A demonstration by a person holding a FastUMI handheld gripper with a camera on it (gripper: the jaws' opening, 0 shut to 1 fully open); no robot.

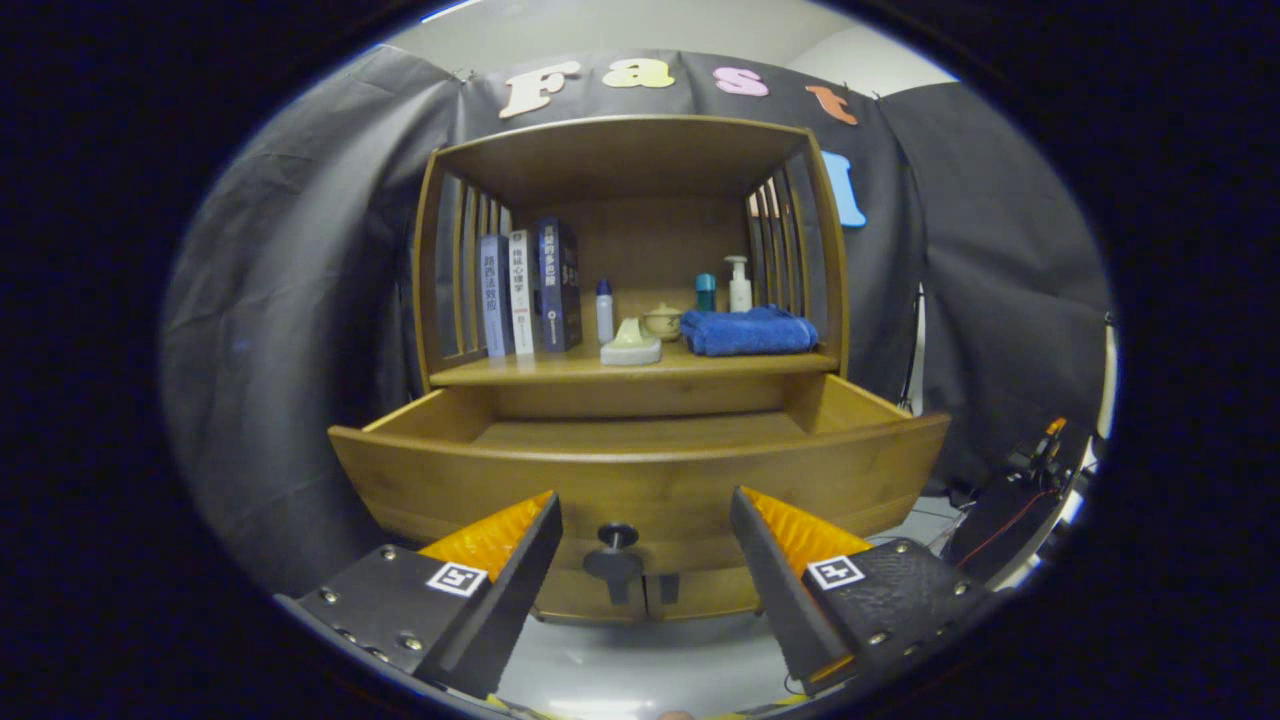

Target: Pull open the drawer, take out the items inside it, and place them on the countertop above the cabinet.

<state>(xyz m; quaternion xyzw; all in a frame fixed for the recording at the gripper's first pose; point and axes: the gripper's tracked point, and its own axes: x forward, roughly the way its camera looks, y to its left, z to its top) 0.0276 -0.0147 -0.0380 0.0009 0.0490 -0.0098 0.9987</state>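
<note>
At the bottom of the frame the hand-held gripper (645,535) had its fingers spread wide apart, pinching nothing. Between them, just ahead, sat the dark round knob (617,537) on the front of the drawer (640,480), clear of both fingers. The wooden drawer stood pulled out across the middle of the frame, and the part of its floor that showed was bare. Beyond it, on the countertop (560,368) of the cabinet, lay a pale soap dish (631,347) and a folded blue towel (748,331); behind these stood three books (528,290) at the left, a small bottle (604,310), a little lidded pot (662,321) and a pump bottle (739,284).
</note>
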